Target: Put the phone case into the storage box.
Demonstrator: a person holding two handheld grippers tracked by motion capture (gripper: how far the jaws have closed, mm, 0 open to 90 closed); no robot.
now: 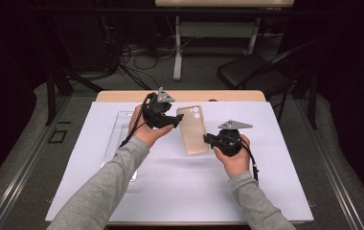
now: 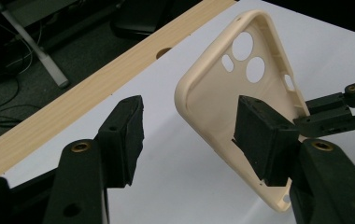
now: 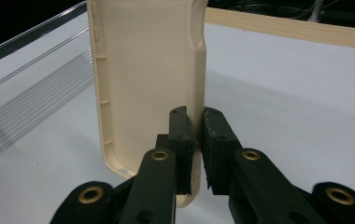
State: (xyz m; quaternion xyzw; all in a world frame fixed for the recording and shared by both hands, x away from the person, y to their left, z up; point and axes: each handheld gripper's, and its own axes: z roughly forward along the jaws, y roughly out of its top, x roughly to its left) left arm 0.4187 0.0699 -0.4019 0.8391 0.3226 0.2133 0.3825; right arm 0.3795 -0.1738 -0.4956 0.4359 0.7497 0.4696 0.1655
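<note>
A beige phone case (image 1: 193, 130) is held up off the white sheet (image 1: 180, 187) at the table's middle. My right gripper (image 1: 210, 139) is shut on the case's long side wall near its lower end; in the right gripper view the two pads pinch that rim (image 3: 195, 126). The case (image 3: 143, 70) stands upright there, back outward. My left gripper (image 1: 175, 120) is at the case's upper left, open. In the left gripper view one pad (image 2: 259, 135) lies inside the case's hollow (image 2: 213, 93), and the other pad (image 2: 126, 135) stands well apart over the sheet.
A clear plastic tray (image 1: 122, 132) lies on the sheet to the left, under my left forearm, and appears again as a ribbed tray (image 3: 31, 107). The wooden table edge (image 1: 122, 96) runs along the far side. A black chair (image 1: 252, 72) stands beyond it.
</note>
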